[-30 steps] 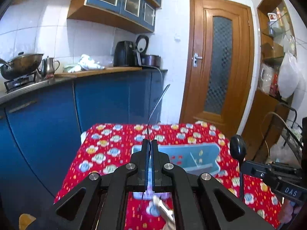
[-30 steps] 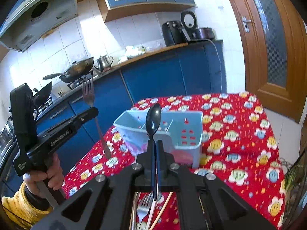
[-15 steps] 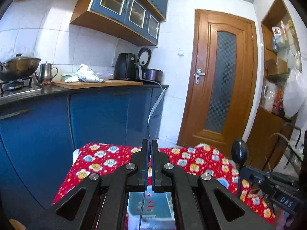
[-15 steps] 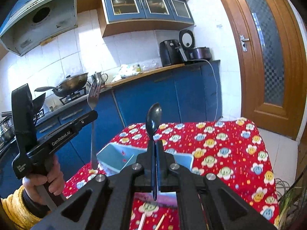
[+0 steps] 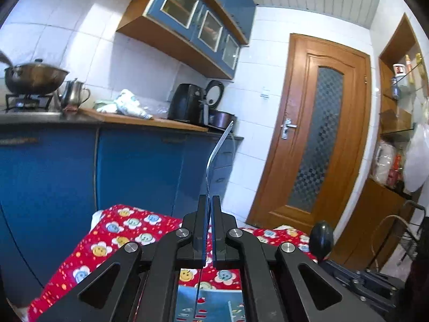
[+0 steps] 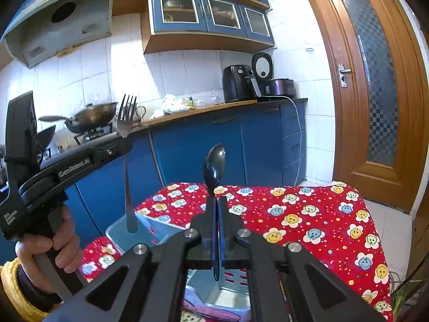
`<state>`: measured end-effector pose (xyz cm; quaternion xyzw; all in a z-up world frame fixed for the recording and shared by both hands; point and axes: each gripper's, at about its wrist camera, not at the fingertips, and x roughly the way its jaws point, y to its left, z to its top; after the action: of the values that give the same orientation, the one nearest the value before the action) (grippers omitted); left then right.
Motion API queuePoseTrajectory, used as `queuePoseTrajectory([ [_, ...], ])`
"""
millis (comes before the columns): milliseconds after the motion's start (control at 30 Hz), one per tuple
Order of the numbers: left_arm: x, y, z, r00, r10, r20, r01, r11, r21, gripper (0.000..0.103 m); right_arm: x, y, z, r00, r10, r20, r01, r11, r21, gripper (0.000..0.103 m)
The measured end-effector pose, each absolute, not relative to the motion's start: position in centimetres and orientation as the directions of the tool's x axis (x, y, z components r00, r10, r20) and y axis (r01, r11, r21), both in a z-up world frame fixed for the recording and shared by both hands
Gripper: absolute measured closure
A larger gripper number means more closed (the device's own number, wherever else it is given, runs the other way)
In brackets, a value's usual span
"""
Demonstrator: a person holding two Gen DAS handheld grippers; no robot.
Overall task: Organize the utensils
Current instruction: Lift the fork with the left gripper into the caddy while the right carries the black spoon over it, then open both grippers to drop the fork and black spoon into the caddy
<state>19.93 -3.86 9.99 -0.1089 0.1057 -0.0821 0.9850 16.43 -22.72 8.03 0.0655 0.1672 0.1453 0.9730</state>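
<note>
Above the blue caddy (image 6: 150, 225) on the red flowered tablecloth (image 6: 308, 214), the left gripper (image 5: 209, 209) is clamped on a fork (image 6: 126, 123), held upright with its handle tip dipping into the caddy's left compartment, though its own camera sees the fork only edge-on as a thin curved sliver. Just right of it, the right gripper (image 6: 215, 209) is clenched on a black spoon (image 6: 214, 161), bowl up, handle end hanging over the caddy. Most of the caddy is hidden behind the gripper bodies.
</note>
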Motion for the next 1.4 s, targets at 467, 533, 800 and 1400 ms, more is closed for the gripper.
queuePoseTrajectory([
  [467, 19.4, -5.5, 5.4, 0.961, -0.114, -0.251, 0.08, 0.987, -0.141, 0.101, 17.1, -22.7, 4.4, 0.886, 0.312, -0.343, -0.264, 0.948, 0.179, 0.1],
  [533, 19.3, -5.6, 5.3, 0.956, -0.126, -0.265, 0.093, 0.987, -0.134, 0.101, 16.9, -22.6, 4.2, 0.881, 0.313, -0.356, -0.263, 0.947, 0.182, 0.1],
  [800, 18.6, -5.2, 5.0, 0.925, -0.18, -0.336, 0.14, 0.98, -0.142, 0.098, 16.8, -22.4, 3.8, 0.853, 0.317, -0.416, -0.258, 0.947, 0.192, 0.099],
  [1400, 15.5, -3.1, 7.6, 0.835, -0.284, -0.472, 0.218, 0.957, -0.189, 0.088, 13.5, -23.4, 6.6, 0.859, 0.32, -0.401, -0.234, 0.94, 0.249, 0.083],
])
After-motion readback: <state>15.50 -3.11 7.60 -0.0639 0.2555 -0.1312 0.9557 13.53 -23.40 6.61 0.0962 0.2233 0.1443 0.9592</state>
